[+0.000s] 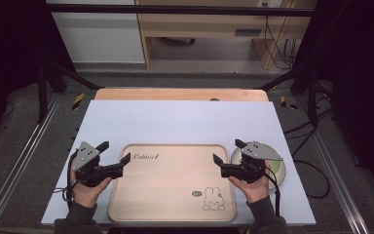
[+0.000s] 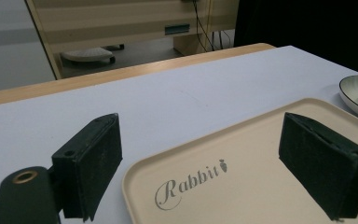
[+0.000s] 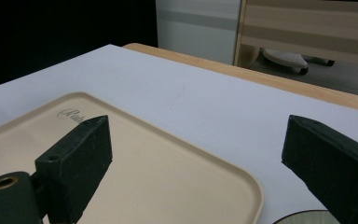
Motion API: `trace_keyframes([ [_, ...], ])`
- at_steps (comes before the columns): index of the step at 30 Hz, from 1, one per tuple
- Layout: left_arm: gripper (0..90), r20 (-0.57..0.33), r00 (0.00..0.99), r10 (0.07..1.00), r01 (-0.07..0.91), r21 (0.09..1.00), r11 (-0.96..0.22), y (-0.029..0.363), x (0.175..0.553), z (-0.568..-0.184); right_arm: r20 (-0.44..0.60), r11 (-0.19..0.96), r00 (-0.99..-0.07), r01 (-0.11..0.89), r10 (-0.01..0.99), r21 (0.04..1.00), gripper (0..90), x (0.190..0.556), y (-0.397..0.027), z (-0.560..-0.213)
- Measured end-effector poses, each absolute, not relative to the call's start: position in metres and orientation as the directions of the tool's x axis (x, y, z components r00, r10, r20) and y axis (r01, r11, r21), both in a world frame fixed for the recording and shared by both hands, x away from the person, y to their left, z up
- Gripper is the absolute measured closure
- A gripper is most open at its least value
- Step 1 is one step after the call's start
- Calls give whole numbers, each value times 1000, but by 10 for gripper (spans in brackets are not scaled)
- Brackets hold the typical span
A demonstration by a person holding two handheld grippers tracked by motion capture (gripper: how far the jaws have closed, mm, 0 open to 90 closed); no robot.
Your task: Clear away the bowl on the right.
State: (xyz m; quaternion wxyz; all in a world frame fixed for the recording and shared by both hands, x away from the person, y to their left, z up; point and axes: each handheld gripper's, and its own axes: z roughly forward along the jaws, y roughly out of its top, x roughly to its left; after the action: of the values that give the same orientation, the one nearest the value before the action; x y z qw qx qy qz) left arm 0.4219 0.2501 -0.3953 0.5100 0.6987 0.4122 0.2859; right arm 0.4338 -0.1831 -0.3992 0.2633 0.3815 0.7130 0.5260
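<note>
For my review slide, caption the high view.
Both open grippers, left and right, flank a beige tray.

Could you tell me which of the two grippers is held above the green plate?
The right gripper: it hovers over the green plate beside the tray, while the left gripper sits at the tray's opposite edge.

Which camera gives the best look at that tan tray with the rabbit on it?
The high view: the whole tray lies flat on the table, its "Rabbit" lettering and rabbit drawing both in sight. The left gripper view shows a corner of it with the lettering, between open jaws. The right gripper view shows another corner, with just the start of the lettering.
</note>
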Motion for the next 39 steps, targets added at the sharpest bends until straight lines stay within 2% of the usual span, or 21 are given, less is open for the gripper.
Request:
trace_keyframes([
  [39,129,-20,481,876,286,949,-136,254,421,-397,22,141,-513,275,858,951,94,430,-204,-387],
])
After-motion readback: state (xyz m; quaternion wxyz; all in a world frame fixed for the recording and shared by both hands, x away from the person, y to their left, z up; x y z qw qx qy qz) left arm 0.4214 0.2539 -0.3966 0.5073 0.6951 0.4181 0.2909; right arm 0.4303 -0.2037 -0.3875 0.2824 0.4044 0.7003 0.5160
